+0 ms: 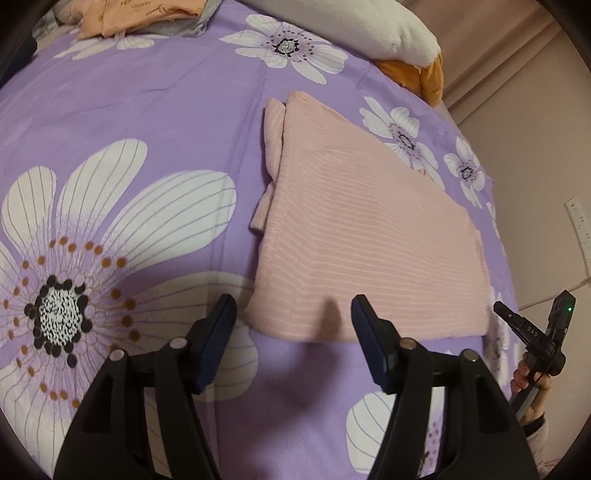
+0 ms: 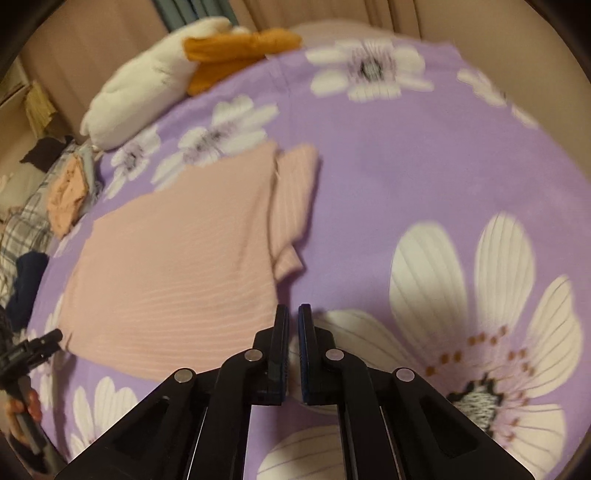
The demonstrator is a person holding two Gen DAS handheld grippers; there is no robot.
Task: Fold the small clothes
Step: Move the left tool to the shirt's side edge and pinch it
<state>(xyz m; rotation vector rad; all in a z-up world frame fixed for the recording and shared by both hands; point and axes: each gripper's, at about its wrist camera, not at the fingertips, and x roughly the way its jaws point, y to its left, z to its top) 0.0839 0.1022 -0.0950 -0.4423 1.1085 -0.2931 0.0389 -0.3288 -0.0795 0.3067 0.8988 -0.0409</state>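
Note:
A pink ribbed garment (image 1: 362, 236) lies folded flat on the purple flowered bedsheet (image 1: 147, 110), with a sleeve sticking out along its left edge. My left gripper (image 1: 293, 306) is open and empty, its fingertips just over the garment's near edge. In the right wrist view the same garment (image 2: 177, 254) lies to the left, and my right gripper (image 2: 293, 314) is shut and empty, just off the garment's near right corner. The right gripper also shows at the right edge of the left wrist view (image 1: 532, 328).
A white plush pillow (image 1: 369, 26) with an orange cloth (image 1: 424, 79) lies at the bed's far side. A pile of peach and grey clothes (image 1: 140, 18) sits at the far left. Plaid and dark clothes (image 2: 26, 236) lie beside the bed.

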